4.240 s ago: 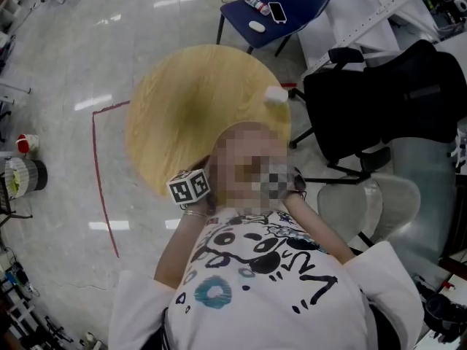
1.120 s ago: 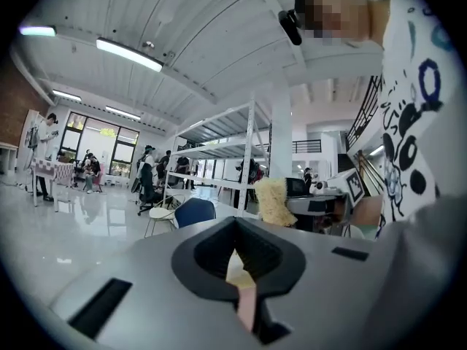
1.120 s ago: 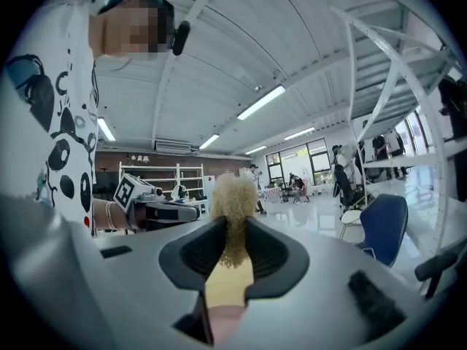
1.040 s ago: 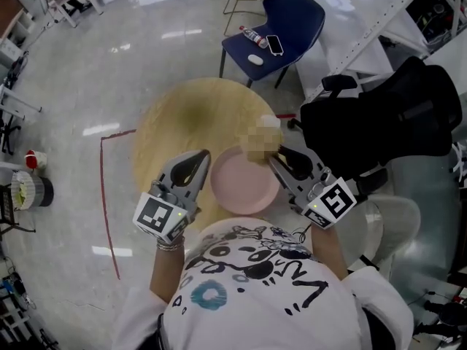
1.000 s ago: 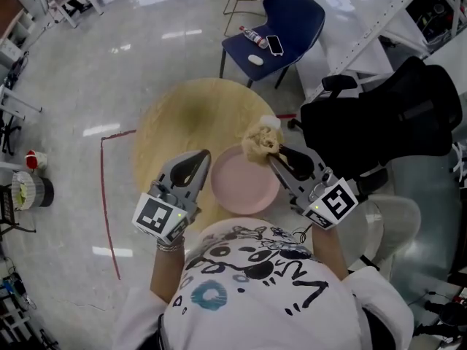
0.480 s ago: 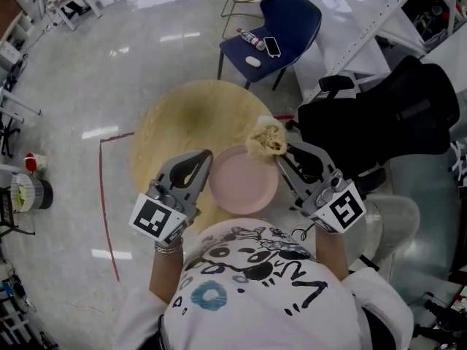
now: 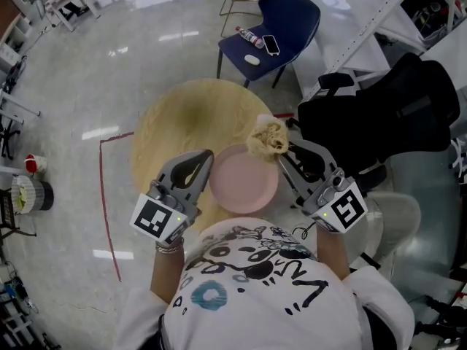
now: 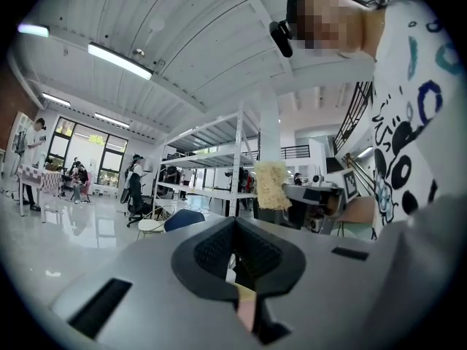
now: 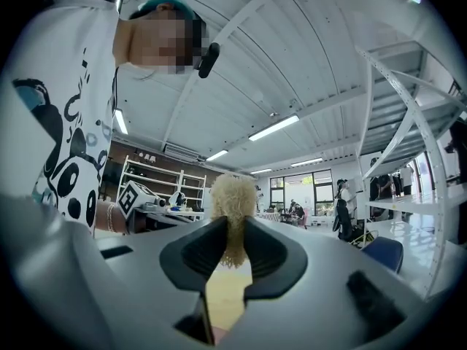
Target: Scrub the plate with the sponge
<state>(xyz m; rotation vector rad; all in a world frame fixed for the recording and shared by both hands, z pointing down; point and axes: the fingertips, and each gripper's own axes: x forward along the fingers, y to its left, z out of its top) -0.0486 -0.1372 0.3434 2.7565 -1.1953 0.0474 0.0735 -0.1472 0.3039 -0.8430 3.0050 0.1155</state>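
Two hand-held grippers reach forward from the person's white printed shirt. The left gripper has its jaws pinched on the near-left rim of the pink plate, a sliver of pink showing between its pads in the left gripper view. The right gripper clamps the sponge, a pale, fibrous tuft standing upright between its jaws, which have just been closing a little on it. The sponge hangs over the plate's far-right rim; whether it touches cannot be told. The plate sits over the near-right part of the round wooden table. Beyond the table stands a blue chair with a phone on its seat.
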